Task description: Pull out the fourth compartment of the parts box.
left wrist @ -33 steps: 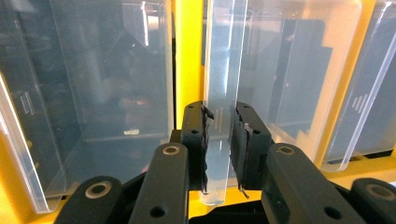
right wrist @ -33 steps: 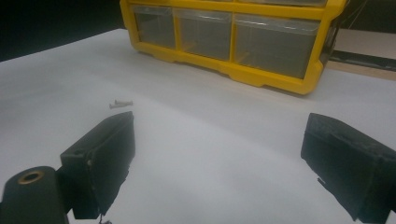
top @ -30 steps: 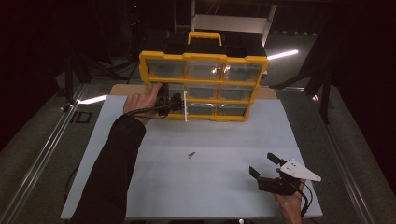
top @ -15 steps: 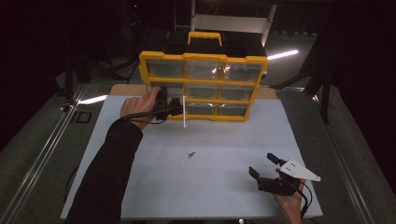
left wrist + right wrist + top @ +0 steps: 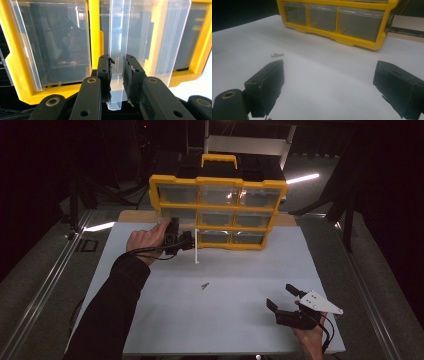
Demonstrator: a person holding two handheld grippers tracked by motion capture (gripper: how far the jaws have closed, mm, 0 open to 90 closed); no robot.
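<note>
Drawer [image 5: 117, 50] front sits pinched between my left gripper [image 5: 117, 75] jaws, clear plastic, low in the yellow organizer [image 5: 218, 184]. It looks partly drawn out; I judge the pull barely begun, the rest to come. My right gripper [image 5: 329, 85] waits, jaws spread wide on nothing, two small screws [image 5: 277, 54] lying just beyond its left jaw.

A glossy yellow plastic organiser cabinet [image 5: 218, 212] holds clear, smooth plastic drawers [image 5: 52, 42] that catch reflections. A thin transparent plastic drawer front [image 5: 119, 50] sits between matt black, rough-edged rubbery pads [image 5: 103, 75]. The white tabletop sheet [image 5: 317, 75] looks matt and smooth; small screws [image 5: 277, 54] appear dull metal.
</note>
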